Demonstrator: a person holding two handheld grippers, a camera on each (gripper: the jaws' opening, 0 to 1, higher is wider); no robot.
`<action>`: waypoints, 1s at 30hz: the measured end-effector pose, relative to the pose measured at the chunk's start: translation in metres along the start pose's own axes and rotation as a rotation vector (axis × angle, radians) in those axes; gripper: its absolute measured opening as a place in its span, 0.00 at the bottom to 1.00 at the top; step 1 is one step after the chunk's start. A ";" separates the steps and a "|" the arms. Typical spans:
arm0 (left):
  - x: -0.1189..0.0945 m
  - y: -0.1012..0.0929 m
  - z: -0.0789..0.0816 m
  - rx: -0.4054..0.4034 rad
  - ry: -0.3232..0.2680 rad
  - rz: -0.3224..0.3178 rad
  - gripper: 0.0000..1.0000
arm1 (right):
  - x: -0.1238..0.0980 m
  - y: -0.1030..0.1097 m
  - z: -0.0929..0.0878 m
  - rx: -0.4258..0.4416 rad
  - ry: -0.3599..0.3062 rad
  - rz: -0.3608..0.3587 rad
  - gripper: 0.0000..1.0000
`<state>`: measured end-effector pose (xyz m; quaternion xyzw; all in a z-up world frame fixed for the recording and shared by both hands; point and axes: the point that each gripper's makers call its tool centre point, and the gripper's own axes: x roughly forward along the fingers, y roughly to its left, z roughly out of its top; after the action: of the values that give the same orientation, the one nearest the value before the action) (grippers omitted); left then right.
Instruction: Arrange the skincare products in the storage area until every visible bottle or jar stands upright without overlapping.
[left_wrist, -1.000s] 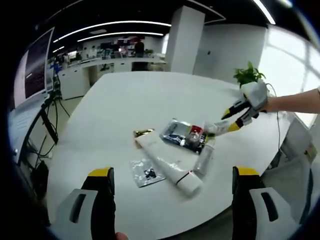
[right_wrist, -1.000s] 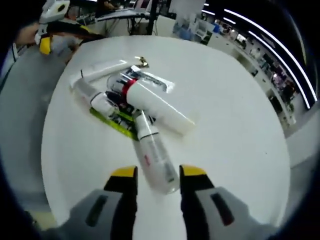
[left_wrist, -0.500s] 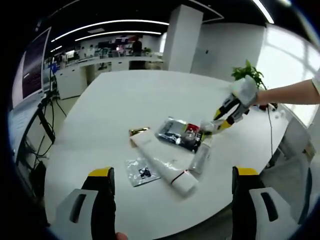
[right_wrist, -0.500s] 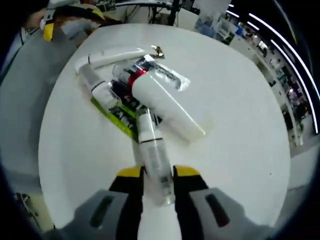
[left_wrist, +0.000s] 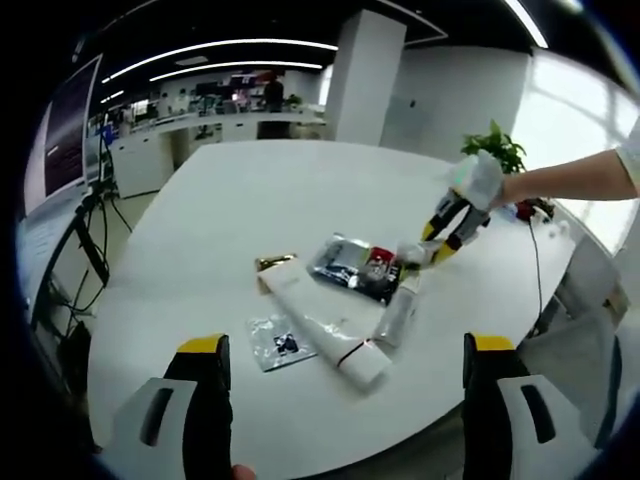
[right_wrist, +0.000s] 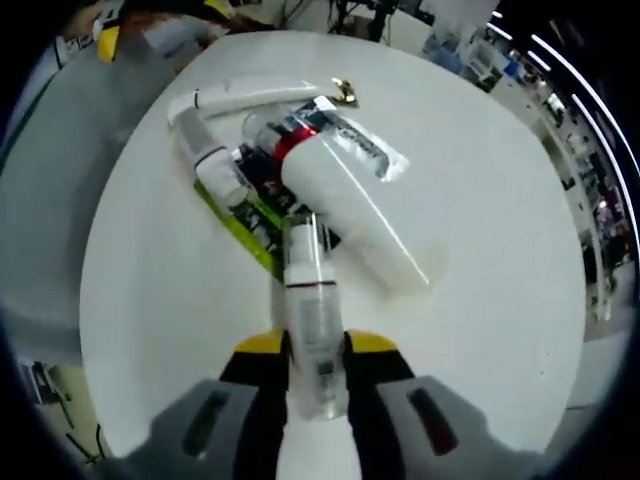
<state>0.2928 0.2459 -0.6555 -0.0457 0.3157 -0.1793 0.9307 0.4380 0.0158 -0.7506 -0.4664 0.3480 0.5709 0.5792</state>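
- The right gripper (right_wrist: 315, 350), with yellow-tipped dark jaws, is pinching a slim clear bottle (right_wrist: 312, 310) at its lower body; the bottle runs toward 12 o'clock in the right gripper view, and its white neck and cap point into the pile
- In the left gripper view the same right gripper (left_wrist: 432, 252) reaches in from 3 o'clock on a bare forearm, its tips at the near end of the pile
- The left gripper (left_wrist: 340, 395) hangs above the near table edge, jaws spread wide with nothing between them
- The products lie heaped near the middle of a round, smooth white table (right_wrist: 480, 180); none of them stands upright
- A thick white cylinder bottle (right_wrist: 350, 215) with a matte surface lies slanted toward 5 o'clock, with a red band at its upper end
- A long flat white tube (right_wrist: 255, 97) lies across the pile's far side, at 11 o'clock
- A smaller white tube with a thin red ring (right_wrist: 205, 150) lies at 10 o'clock of the pile
- A glossy green-edged sachet (right_wrist: 245, 225) lies flat under the bottles
- A crinkled clear packet (right_wrist: 365, 150) rests against the thick cylinder
- A small gold, shiny item (right_wrist: 345, 90) sits just beyond the pile; what it is cannot be told
- A separate small clear sachet (left_wrist: 280, 343) lies flat just beside the long tube
- A leafy potted plant (left_wrist: 495, 150) stands beyond the table at 2 o'clock
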 end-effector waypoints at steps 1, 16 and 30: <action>0.000 -0.001 0.001 0.001 -0.001 -0.003 0.95 | 0.000 0.000 0.000 0.004 -0.001 0.000 0.21; -0.005 -0.020 0.014 -0.014 -0.034 -0.064 0.93 | -0.018 0.018 -0.006 0.187 -0.090 -0.011 0.20; -0.011 -0.044 0.025 -0.005 -0.063 -0.134 0.92 | -0.049 0.052 0.013 0.412 -0.307 -0.025 0.19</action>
<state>0.2862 0.2078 -0.6201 -0.0746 0.2828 -0.2391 0.9259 0.3799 0.0067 -0.7076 -0.2506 0.3593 0.5449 0.7149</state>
